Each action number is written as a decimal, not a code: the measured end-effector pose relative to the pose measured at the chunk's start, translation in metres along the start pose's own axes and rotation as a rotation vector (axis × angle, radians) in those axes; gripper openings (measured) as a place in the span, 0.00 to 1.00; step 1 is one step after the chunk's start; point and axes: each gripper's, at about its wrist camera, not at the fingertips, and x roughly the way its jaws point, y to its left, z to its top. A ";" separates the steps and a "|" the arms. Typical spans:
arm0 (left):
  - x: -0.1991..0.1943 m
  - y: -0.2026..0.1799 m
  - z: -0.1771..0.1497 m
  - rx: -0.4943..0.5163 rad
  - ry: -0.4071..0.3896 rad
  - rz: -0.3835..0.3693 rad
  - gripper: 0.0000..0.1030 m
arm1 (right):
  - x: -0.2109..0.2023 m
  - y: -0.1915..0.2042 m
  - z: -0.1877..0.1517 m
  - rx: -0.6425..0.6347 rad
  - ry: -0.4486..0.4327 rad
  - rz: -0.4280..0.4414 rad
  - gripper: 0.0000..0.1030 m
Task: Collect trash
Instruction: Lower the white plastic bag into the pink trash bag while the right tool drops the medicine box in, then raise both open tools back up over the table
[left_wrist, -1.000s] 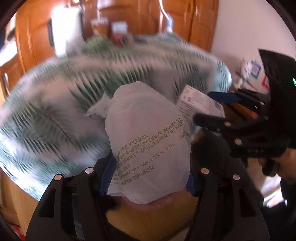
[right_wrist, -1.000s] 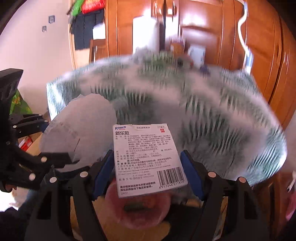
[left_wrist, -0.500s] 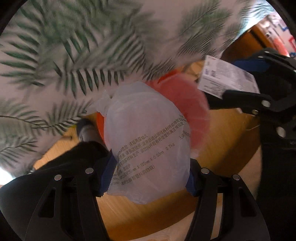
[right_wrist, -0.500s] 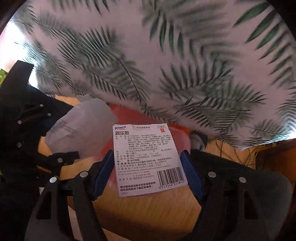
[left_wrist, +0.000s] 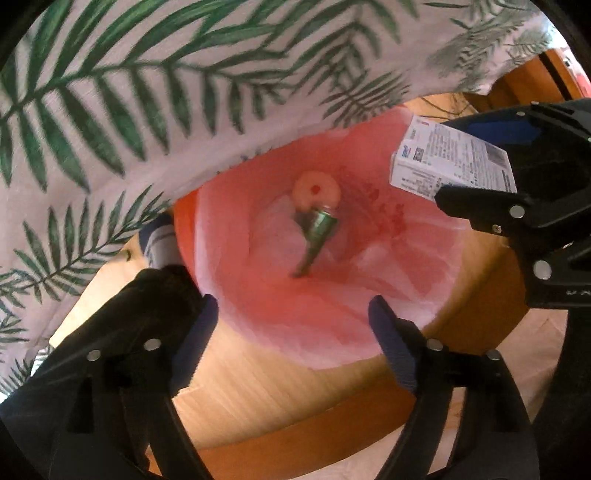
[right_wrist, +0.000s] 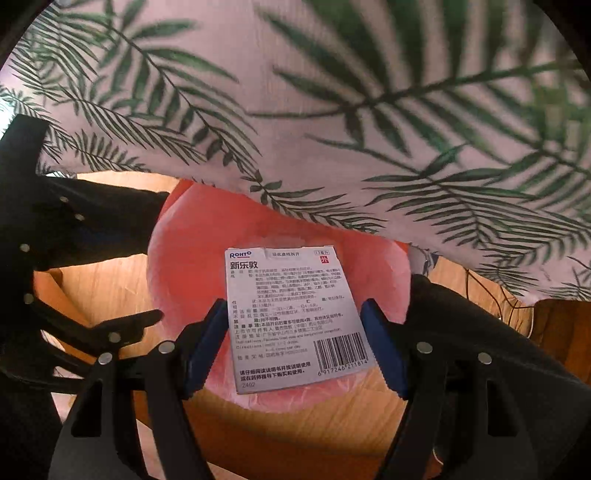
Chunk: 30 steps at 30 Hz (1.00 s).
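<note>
A red bin (left_wrist: 424, 266) with a thin plastic liner stands on the floor below me. My left gripper (left_wrist: 291, 306) hangs over its mouth; its jaws are opening and nothing is between them. In the bin lie a pale ring (left_wrist: 316, 190), a green metallic piece (left_wrist: 319, 225) and pale crumpled film (left_wrist: 273, 236). My right gripper (right_wrist: 293, 306) is shut on a white medicine box (right_wrist: 291, 317) with a barcode, over the bin (right_wrist: 177, 258). The box (left_wrist: 454, 162) also shows in the left wrist view at the upper right, and the left gripper (right_wrist: 147, 262) at the left of the right wrist view.
A palm-leaf tablecloth (left_wrist: 147, 92) hangs over the far side of the bin, also in the right wrist view (right_wrist: 332, 110). Wooden floor (left_wrist: 258, 387) surrounds the bin. A person's dark-clad leg (right_wrist: 480, 332) and foot (left_wrist: 159, 240) stand right beside the rim.
Both grippers came down from table height to just over the bin. The left gripper opened and the white plastic bag left it. The right still holds the box.
</note>
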 end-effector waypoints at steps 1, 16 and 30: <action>-0.002 0.003 -0.003 -0.014 0.000 0.010 0.82 | 0.005 0.000 0.001 0.004 0.007 0.008 0.74; -0.133 0.015 -0.061 -0.176 -0.271 0.094 0.94 | -0.081 0.020 -0.022 -0.064 -0.163 -0.083 0.95; -0.291 -0.014 -0.109 -0.191 -0.625 0.171 0.94 | -0.250 0.063 -0.071 -0.088 -0.521 -0.138 0.95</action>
